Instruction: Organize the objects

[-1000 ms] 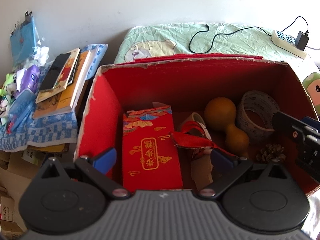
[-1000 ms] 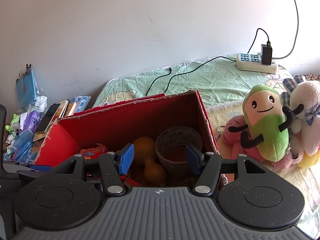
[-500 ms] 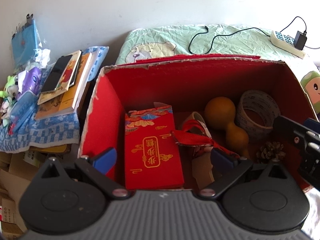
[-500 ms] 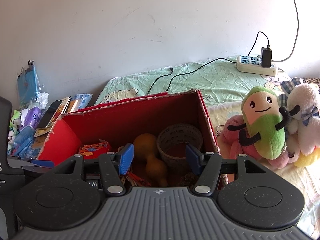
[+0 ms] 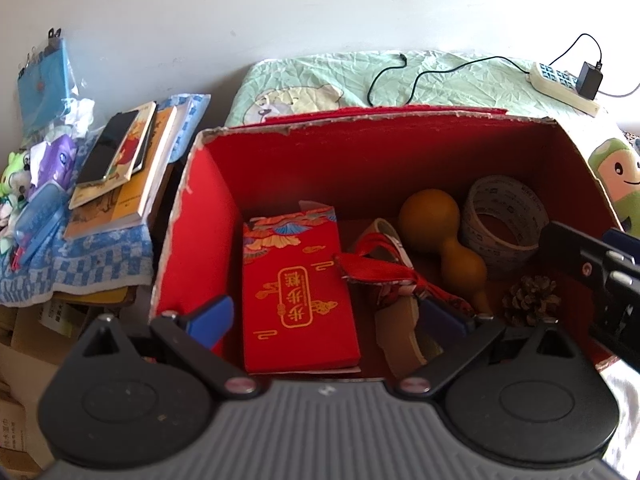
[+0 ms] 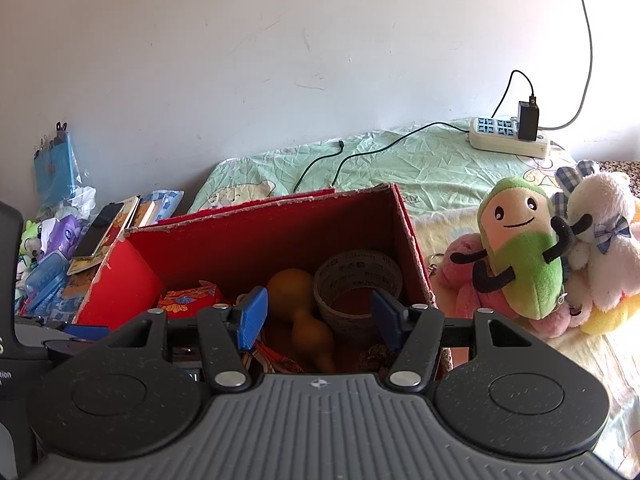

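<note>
Red box, open-topped, directly below and ahead of both empty, spread-jawed tools: gourd on its floor, long axis running toward right gripper, nearer that one than left gripper.

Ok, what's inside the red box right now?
Inside the red box: a red packet, a gourd, a tape roll, a pine cone and a red ribbon over another tape roll. The floor beneath them is hidden.
</note>
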The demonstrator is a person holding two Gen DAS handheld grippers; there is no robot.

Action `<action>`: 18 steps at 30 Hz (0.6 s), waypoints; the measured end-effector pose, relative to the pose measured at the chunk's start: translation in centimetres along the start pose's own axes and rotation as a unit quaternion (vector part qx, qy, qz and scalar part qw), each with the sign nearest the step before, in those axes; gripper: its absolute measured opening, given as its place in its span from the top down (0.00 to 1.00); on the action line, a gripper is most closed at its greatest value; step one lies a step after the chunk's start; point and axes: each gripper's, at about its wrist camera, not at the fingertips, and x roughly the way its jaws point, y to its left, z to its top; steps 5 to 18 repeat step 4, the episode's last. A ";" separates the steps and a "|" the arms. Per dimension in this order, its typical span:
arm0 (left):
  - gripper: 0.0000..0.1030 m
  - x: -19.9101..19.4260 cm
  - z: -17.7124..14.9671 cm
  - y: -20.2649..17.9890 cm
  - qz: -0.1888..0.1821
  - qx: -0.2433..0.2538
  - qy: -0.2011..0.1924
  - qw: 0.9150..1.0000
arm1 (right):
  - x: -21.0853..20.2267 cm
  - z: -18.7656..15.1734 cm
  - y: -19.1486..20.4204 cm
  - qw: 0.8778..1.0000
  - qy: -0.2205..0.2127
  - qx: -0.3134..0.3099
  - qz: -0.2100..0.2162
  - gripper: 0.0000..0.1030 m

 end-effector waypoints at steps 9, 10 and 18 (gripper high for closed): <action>0.03 0.0 -0.1 0.1 -0.003 -0.005 0.003 1.000 | -0.2 0.1 0.1 1.000 -0.005 0.001 0.000 0.41; 0.03 0.0 -0.1 0.1 -0.003 -0.005 0.003 1.000 | -0.2 0.1 0.1 1.000 -0.005 0.001 0.000 0.41; 0.03 0.0 -0.1 0.1 -0.003 -0.005 0.003 1.000 | -0.2 0.1 0.1 1.000 -0.005 0.001 0.000 0.41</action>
